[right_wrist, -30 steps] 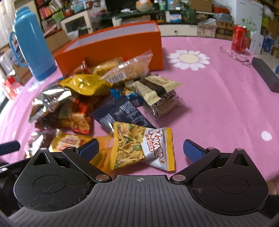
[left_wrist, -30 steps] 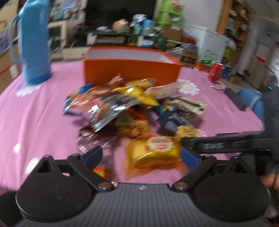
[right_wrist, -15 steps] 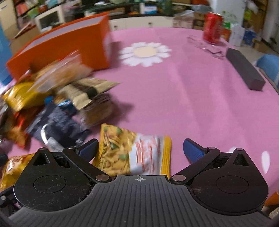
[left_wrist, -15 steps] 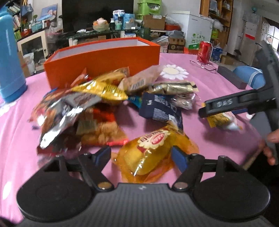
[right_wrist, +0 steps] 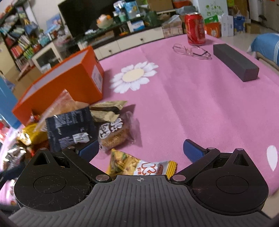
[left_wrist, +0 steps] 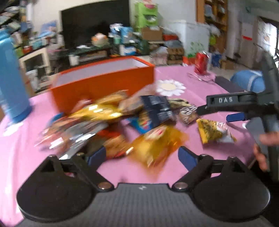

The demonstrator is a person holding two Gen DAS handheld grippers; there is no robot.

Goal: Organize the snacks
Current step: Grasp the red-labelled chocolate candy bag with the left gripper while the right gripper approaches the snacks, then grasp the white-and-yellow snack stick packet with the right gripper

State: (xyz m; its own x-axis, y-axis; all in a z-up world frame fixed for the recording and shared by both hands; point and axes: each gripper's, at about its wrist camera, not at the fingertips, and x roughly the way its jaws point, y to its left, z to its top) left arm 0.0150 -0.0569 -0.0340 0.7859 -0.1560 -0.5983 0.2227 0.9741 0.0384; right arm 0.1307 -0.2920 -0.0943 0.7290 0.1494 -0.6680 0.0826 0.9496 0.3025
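A cluttered home living room
A dark television (right_wrist: 82, 15) on a low cabinet (right_wrist: 132, 41), a packed bookshelf (right_wrist: 19, 43), a flowered pink counter (right_wrist: 191, 97)

both grippers tilt down toward the table. left gripper (left_wrist: 141, 155) has just reopened, jaws wide, gripping nothing. right gripper (right_wrist: 140, 148) jaws wide too, a hand (left_wrist: 266, 141) on its handle.
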